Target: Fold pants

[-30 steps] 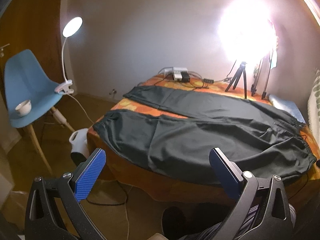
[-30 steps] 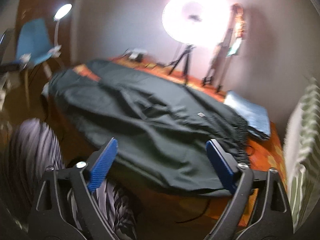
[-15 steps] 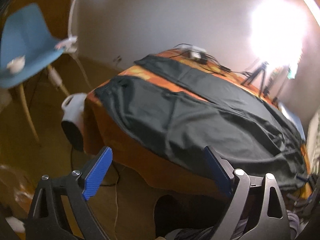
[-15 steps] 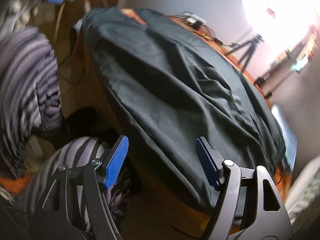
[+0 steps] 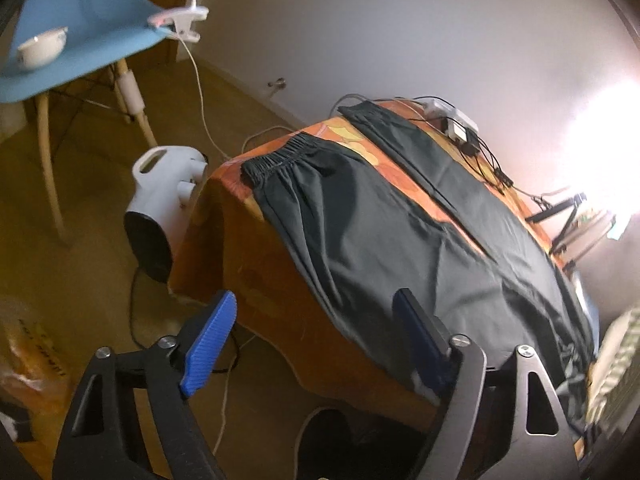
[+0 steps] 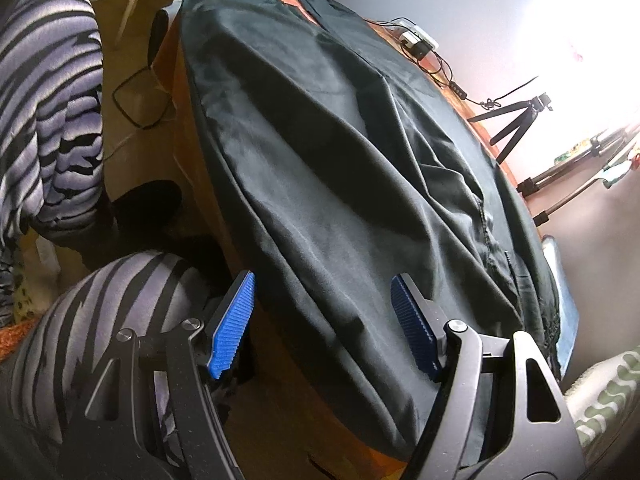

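Nearest us, our left gripper point(image 5: 316, 340) has just been narrowing but grips nothing; our right gripper point(image 6: 324, 320) gapes empty too. Both hover at the near hem of the pants point(image 5: 400, 232), spread flat across the orange table point(image 5: 256, 264). We judge folding unstarted: next, pinch that edge and carry it over.

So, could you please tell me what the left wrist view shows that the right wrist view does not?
Only the left wrist view shows the light blue plastic chair with a white bowl on its seat, and the pants' gathered elastic cuff. Only the right shows the black tripod and striped purple clothing. Both share the dark grey pants spread on the orange-covered table.
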Tool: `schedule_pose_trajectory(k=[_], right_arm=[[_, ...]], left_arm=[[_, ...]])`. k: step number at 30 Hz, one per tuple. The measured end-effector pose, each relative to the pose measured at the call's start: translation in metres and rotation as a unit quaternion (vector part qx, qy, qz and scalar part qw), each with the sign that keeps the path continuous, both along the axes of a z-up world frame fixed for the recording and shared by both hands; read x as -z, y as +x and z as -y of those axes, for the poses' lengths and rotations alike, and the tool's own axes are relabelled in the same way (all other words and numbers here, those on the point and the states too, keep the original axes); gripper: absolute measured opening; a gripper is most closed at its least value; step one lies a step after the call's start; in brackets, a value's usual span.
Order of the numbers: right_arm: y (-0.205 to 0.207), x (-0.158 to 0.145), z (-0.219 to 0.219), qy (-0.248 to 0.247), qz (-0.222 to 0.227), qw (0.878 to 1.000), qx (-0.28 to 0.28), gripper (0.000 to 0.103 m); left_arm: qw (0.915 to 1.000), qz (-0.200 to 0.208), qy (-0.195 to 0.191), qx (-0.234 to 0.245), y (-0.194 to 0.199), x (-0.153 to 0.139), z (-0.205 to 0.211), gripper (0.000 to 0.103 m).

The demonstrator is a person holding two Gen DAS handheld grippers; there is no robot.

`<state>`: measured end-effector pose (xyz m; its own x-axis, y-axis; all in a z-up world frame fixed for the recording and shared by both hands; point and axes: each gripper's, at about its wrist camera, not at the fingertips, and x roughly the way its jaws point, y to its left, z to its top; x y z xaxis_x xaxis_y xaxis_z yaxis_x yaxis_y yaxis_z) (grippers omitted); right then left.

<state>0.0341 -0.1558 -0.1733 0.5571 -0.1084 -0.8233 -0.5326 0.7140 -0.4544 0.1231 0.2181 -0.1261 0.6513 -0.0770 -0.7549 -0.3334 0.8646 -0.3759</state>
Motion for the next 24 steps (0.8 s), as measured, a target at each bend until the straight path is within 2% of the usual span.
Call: schedule_pose_trajectory(k=[2, 4, 7, 11, 13, 15, 16, 19, 21, 24], right_arm=[[0.001, 0.000, -0.001, -0.006, 0.005, 1.000, -0.001, 0.072], [0.001, -0.001, -0.002, -0.010, 0.006, 1.000, 0.000, 0.060], [0.001, -0.003, -0.002, -0.009, 0.005, 1.000, 0.003, 0.052], [0.002, -0.009, -0.001, 0.000, 0.001, 1.000, 0.006, 0.032], [0.003, -0.013, 0.000, 0.006, 0.000, 1.000, 0.007, 0.022], [0.003, -0.017, 0.001, 0.014, 0.001, 1.000, 0.008, 0.017], [0.004, -0.019, 0.001, 0.018, 0.002, 1.000, 0.010, 0.016], [0.004, -0.027, 0.003, 0.030, 0.009, 0.999, 0.018, 0.010], [0.004, -0.031, 0.004, 0.033, 0.015, 0.999, 0.023, 0.009], [0.004, -0.036, 0.006, 0.034, 0.020, 0.999, 0.027, 0.009]], left_arm=[[0.9999, -0.006, -0.009, -0.001, 0.011, 0.007, -0.005, 0.076], [0.9998, -0.013, -0.017, 0.001, 0.020, 0.013, -0.007, 0.075], [0.9993, -0.023, -0.029, -0.004, 0.030, 0.024, -0.013, 0.074], [0.9983, -0.027, -0.050, -0.014, 0.037, 0.033, -0.021, 0.066], [0.9978, -0.027, -0.058, -0.016, 0.040, 0.035, -0.023, 0.061], [0.9973, -0.027, -0.067, -0.015, 0.042, 0.037, -0.023, 0.054], [0.9970, -0.028, -0.071, -0.015, 0.044, 0.038, -0.023, 0.052], [0.9951, -0.030, -0.094, -0.014, 0.048, 0.044, -0.025, 0.037], [0.9936, -0.030, -0.108, -0.017, 0.048, 0.048, -0.027, 0.023], [0.9930, -0.026, -0.114, -0.018, 0.048, 0.049, -0.027, 0.012]])
